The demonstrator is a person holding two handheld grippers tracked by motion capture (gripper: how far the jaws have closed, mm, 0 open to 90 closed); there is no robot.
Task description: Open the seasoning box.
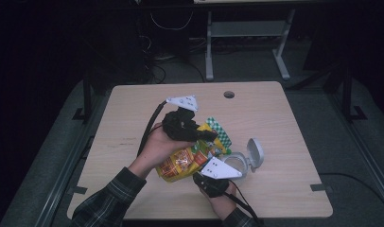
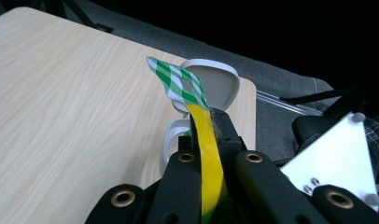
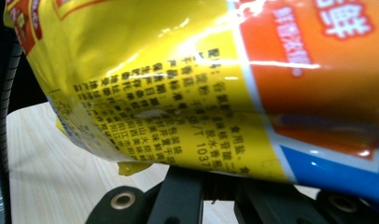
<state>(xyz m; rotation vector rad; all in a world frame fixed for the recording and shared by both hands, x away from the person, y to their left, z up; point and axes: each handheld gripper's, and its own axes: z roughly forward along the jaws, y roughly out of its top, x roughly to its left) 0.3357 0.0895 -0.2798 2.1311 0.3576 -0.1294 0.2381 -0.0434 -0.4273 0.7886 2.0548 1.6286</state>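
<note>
A yellow and orange snack bag (image 1: 180, 163) with a green checked top (image 2: 178, 81) is held up over the table between both grippers. My left gripper (image 1: 211, 136) is shut on the bag's upper edge, and in the left gripper view the yellow film (image 2: 208, 158) is pinched between its jaws. My right gripper (image 1: 202, 166) meets the bag's lower end from the near side. In the right gripper view the printed bag (image 3: 178, 84) hangs close over that gripper (image 3: 215, 179); the jaws stand together and the bag hides their tips.
A white tub (image 1: 237, 163) with its hinged lid (image 1: 255, 152) open stands just right of the bag, close to the right gripper. The wooden table (image 1: 133, 123) has a round cable hole (image 1: 229, 94) at the back. Dark floor surrounds the table.
</note>
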